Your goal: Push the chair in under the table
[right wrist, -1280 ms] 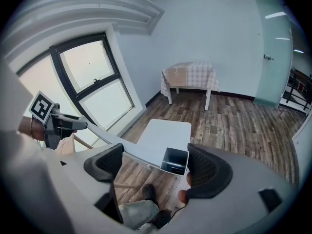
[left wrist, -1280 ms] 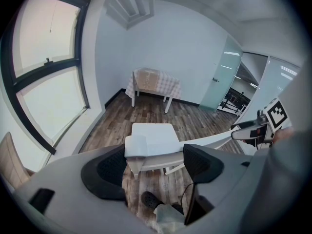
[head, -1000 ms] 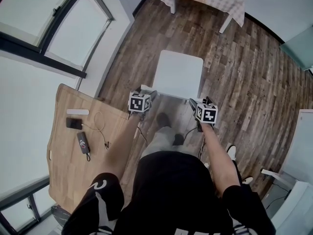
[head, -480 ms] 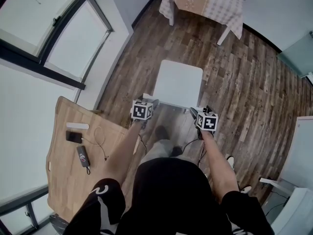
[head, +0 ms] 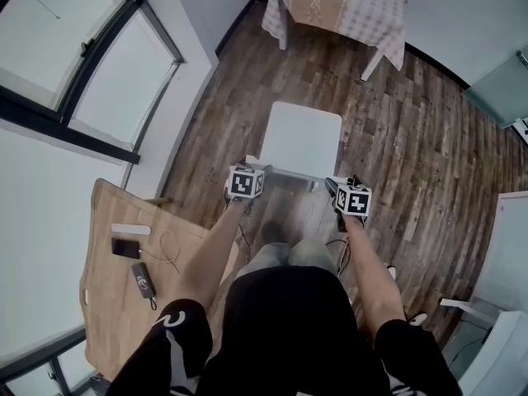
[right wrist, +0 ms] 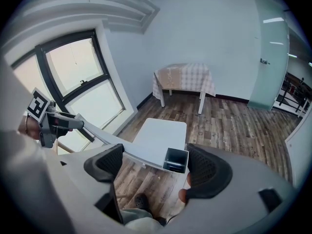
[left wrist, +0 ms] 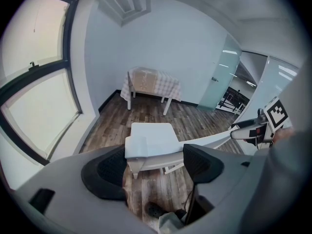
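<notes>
A white chair (head: 299, 134) stands on the wood floor, its seat pointing at the table with the checked cloth (head: 342, 2) further ahead. Both grippers are at the top rail of its backrest (head: 290, 174). My left gripper (head: 250, 172) is at the rail's left end (left wrist: 146, 147), my right gripper (head: 344, 190) at the right end, where the hollow tube mouth (right wrist: 175, 161) shows. On each gripper the jaws stand wide apart with a rail end lying between them, against the outer pad. The chair legs are mostly hidden.
A wooden desk (head: 107, 304) with a phone, a cable and small items sits behind at the left, under large windows (head: 74, 64). A glass door (head: 499, 85) is at the right. The person's legs and shoes are just behind the chair.
The chair, both grippers and the person have moved forward across the floor toward the checked table. The wooden desk has slid back in the view. The jaws keep their places on the backrest.
</notes>
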